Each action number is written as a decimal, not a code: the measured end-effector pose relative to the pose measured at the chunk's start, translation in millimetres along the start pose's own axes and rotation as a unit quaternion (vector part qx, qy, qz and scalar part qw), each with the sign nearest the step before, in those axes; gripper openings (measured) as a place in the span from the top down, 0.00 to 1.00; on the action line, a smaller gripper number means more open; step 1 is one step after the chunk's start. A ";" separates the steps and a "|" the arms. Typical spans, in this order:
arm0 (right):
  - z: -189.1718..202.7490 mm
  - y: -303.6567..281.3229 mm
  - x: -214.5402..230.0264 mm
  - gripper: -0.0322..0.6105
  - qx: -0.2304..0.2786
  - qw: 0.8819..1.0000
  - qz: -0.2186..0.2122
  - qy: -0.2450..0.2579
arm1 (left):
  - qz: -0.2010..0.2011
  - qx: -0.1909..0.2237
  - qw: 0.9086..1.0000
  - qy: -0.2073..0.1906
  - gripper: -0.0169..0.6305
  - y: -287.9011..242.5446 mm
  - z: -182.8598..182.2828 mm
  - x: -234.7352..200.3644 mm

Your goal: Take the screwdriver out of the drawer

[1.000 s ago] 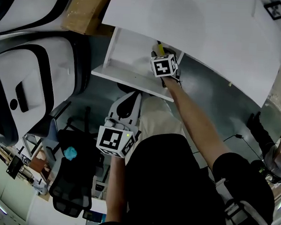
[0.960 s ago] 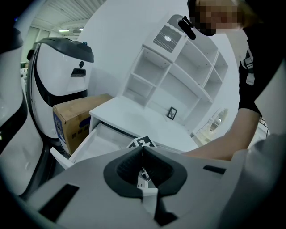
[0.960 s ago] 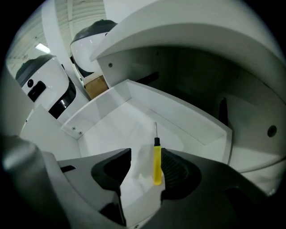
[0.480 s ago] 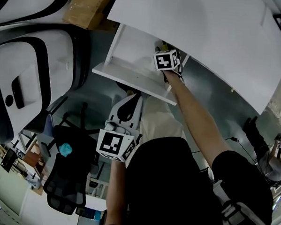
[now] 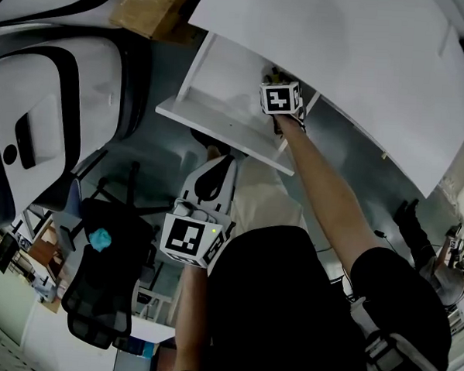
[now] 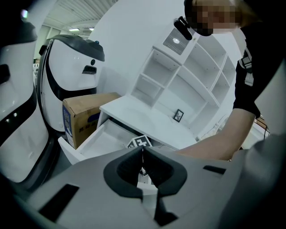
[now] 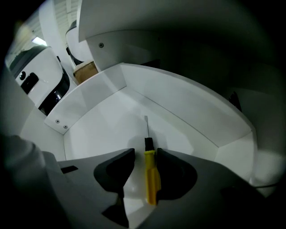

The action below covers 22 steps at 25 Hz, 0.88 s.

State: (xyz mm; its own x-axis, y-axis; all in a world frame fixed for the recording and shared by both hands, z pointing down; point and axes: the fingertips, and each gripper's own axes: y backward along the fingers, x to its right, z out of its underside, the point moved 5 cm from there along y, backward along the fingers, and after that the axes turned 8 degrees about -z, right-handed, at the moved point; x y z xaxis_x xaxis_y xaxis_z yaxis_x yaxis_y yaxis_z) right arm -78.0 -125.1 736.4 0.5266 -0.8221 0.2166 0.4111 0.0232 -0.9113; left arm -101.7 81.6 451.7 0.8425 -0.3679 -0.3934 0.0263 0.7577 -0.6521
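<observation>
Right arm outstretched, right hand-held gripper steeply down in drawer, jaws closing about yellow screwdriver.

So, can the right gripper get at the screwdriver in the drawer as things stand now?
Probably yes. The drawer stands open, the right gripper is down inside it, and the screwdriver lies with its yellow handle between the closing jaws; nothing else blocks the way.
</observation>
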 end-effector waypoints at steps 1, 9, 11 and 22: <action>0.4 -0.2 -2.0 0.72 0.000 1.000 -0.001 0.005 | -0.003 0.004 1.000 0.004 0.94 0.8 -0.3 -1.3; 1.4 -3.2 -14.7 0.83 -0.007 0.999 0.011 0.049 | -0.015 0.006 1.000 0.012 0.94 10.2 3.9 -10.6; 1.6 -3.0 -15.0 0.83 -0.009 0.998 0.012 0.061 | -0.018 0.008 1.000 0.015 0.94 12.0 5.0 -12.2; -2.1 21.7 -38.7 0.81 0.003 0.994 -0.003 0.111 | -0.019 0.025 0.999 0.012 0.94 29.3 5.1 -12.2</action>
State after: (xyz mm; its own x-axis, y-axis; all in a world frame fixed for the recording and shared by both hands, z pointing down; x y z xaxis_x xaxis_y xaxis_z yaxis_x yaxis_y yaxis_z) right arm -91.0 -94.0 707.4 0.3472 -0.9276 0.1381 0.4182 0.0214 -0.9081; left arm -108.4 111.1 440.6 0.8278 -0.4083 -0.3848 0.0845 0.7687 -0.6340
